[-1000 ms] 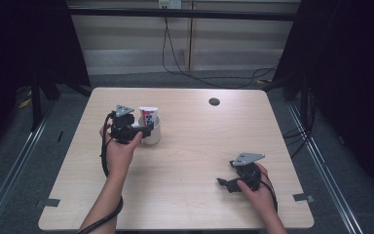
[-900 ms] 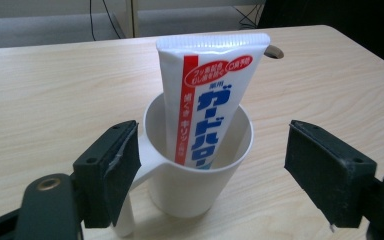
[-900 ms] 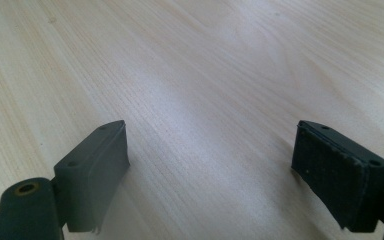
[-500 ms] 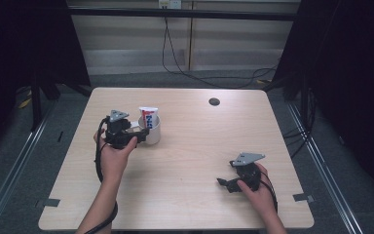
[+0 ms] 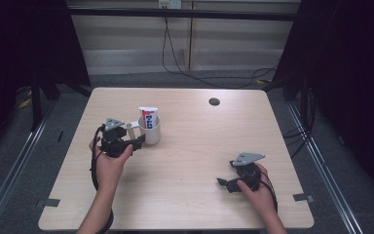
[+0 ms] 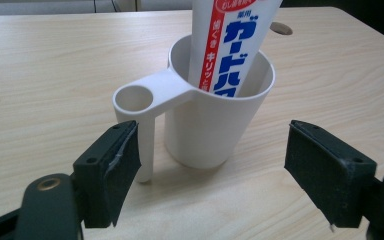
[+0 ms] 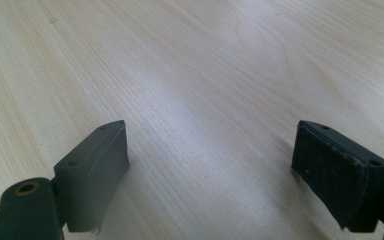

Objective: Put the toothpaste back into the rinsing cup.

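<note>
Pale wood of the desk (image 5: 185, 195) spreads under everything we work on. At centre-left of the high view, our left hand-held gripper (image 5: 137, 143) stands released just in front of the white cup (image 5: 150, 130), which holds a toothpaste tube (image 5: 148, 117). We judge this the approach: next we must ease forward so the jaws straddle the cup's handle or body, then close. At lower right, our right hand-held gripper (image 5: 222, 182) rests released, grasping nothing.

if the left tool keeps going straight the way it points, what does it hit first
Most likely the white cup holding the toothpaste tube. The left tool stands open and aimed at it, its handle post right by one pad, so that post might touch first.
</note>
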Demonstrator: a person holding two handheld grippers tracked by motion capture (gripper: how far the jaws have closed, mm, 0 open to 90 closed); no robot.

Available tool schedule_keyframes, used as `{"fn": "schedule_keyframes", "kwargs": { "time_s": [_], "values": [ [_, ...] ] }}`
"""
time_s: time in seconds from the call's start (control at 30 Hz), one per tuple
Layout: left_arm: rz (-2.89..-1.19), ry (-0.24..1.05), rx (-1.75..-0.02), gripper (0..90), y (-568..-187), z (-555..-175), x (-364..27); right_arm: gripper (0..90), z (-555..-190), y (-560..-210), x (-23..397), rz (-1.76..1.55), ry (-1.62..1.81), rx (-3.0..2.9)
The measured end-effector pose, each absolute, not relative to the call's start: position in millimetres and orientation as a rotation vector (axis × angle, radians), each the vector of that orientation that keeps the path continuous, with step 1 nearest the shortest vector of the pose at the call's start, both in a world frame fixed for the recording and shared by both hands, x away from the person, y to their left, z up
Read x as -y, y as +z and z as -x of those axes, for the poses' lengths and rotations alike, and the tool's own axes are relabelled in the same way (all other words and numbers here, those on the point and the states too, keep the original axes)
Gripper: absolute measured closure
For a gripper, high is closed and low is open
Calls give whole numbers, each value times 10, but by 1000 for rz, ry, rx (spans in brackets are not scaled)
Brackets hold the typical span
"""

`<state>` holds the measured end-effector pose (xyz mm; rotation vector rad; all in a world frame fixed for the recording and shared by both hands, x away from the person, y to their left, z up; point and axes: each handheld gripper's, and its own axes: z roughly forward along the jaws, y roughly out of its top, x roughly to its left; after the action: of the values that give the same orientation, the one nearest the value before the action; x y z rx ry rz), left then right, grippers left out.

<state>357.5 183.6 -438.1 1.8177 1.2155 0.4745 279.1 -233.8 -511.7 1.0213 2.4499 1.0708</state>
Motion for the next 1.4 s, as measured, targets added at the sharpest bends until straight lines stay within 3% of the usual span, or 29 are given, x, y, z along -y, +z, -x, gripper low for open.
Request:
{"fn": "schedule_keyframes", "kwargs": {
  "time_s": [1.4],
  "values": [
    [-1872, 467, -1242, 223, -5006, -3190, -2053, 145, -2791, -5117, 2338, -1021, 1070, -2450]
  ]
}}
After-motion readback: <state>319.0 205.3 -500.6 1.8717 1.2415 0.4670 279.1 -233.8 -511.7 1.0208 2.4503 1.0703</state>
